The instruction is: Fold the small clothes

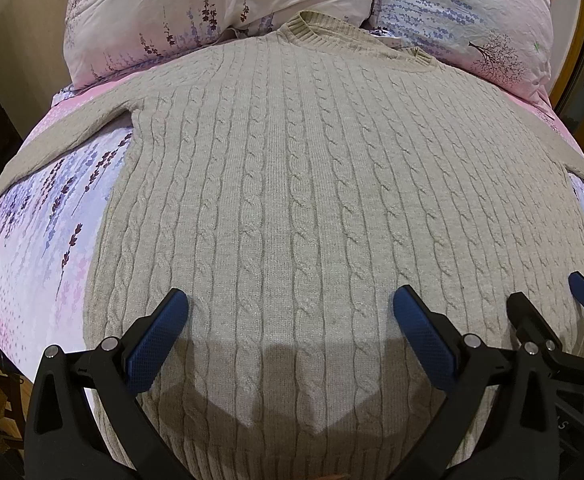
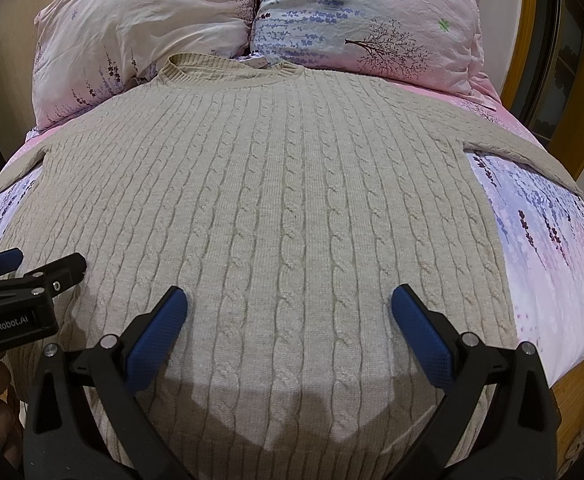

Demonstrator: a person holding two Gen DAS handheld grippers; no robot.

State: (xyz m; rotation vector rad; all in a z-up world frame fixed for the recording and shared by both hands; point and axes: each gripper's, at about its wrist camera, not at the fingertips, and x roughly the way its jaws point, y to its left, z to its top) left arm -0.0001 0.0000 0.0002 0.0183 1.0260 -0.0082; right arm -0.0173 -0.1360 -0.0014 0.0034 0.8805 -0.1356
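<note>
**Sweater flat on the bed, both grippers poised over the hem end**

Nearest you: your left gripper [image 1: 290, 332] hangs over the lower body of the sweater [image 1: 312, 200], jaws spread wide, nothing between the blue pads [image 1: 155, 344]. Your right gripper [image 2: 289, 332] sits just beside it on the right, jaws likewise wide and empty. Neither looks to be touching the knit; both throw shadows onto it just below the fingers. (From the left view, only the right tool's near edge shows at the frame border.)

Middle ground: the sweater lies face-flat on the floral sheet [image 1: 39, 232], beige cable knit, hem toward you. Its long axis runs straight away from both tools, hem to collar. The cable ribs follow that same line, handy as a guide.

Sides: the left sleeve [image 1: 63, 136] angles outward toward the left bed edge; the right sleeve [image 2: 532, 148] does the same on the right. Each sleeve is on its own gripper's side, so each hand is the nearer one for its sleeve.

Far end: the collar [image 2: 227, 70] sits close against the two pillows [image 2: 139, 28].

Judgement: folding has not begun. The next move likely turns on reaching sideways and forward from the hem to a sleeve, folding across the long axis line.
</note>
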